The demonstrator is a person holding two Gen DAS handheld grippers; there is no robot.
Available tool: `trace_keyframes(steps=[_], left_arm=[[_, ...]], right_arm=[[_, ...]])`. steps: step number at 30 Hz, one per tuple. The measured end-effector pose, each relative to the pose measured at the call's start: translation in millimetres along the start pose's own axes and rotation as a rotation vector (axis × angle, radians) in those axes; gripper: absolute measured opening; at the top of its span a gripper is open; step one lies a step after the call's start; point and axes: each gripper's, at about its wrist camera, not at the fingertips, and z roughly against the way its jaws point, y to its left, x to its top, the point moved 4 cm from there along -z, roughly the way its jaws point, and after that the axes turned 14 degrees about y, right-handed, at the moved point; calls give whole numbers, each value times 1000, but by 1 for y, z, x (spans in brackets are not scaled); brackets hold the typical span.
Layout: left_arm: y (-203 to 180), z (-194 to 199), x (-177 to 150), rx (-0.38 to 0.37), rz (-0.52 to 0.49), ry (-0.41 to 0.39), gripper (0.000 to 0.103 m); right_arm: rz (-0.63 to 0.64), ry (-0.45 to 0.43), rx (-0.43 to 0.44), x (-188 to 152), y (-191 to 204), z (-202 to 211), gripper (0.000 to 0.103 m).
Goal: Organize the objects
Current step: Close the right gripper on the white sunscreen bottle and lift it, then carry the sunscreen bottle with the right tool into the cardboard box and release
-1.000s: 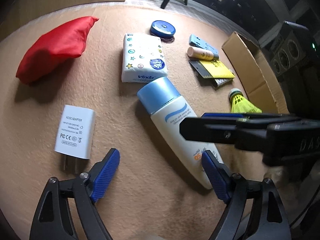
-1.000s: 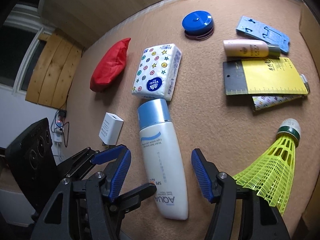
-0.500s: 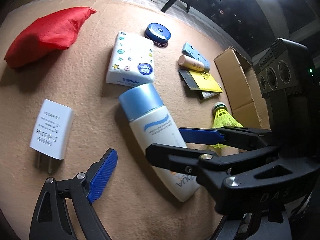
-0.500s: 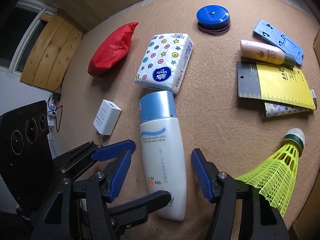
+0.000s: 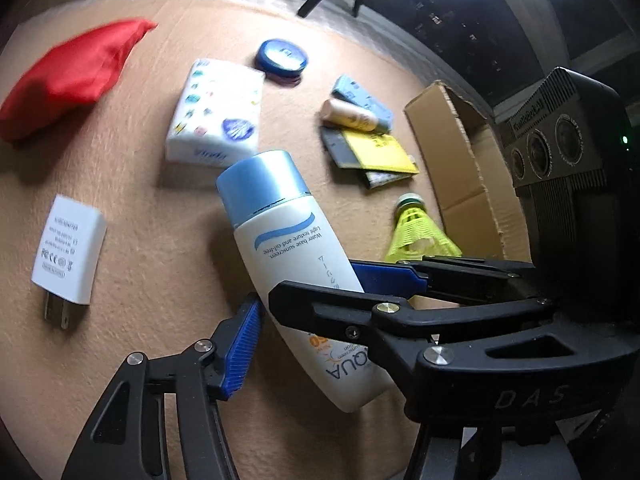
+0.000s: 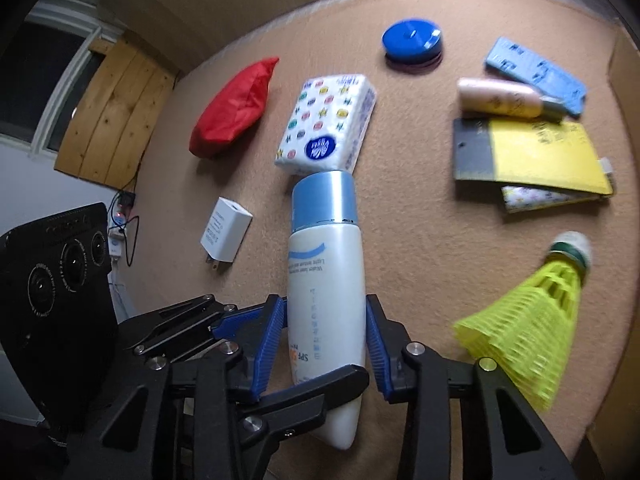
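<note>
White sunscreen bottle [image 6: 326, 276]: my right gripper [image 6: 326, 344] has just clamped it.
Left gripper [image 5: 304, 336]: closing in; contact unclear.
Box [image 5: 460, 152]: nothing visibly packed.

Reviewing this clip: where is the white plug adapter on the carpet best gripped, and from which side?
Likely best: pinch the white adapter across its two long side edges, mid-body, coming down from above. It lies flat, label up, with bare carpet along both edges; the prongs at its near end look too thin to hold.
</note>
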Motion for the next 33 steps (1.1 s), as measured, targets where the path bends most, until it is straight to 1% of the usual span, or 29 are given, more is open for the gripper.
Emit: trace_keyframes(steps=[5,9,14,18,25,33], left_arm=[[-31,9,9,21,-57,-24,62],[-67,13,21,18,-126,-42,62],[-111,4,35,3,-200,-47,62],[-148,-9,47,-17,-250,-42,62],[-204,-37,63,-36,-319,-29,62],[-242,-69,78,-43,-361,0,62]], right_arm=[[-20,-77,21,-9,-11,37,36],[-44,-140,11,-16,-24,68,35],[-93,-209,-3,-29,-54,106,35],[-133,-252,-13,-41,-80,130,35],[-204,-306,-22,-57,-124,158,35],[-266,-323,-13,-66,-164,171,35]])
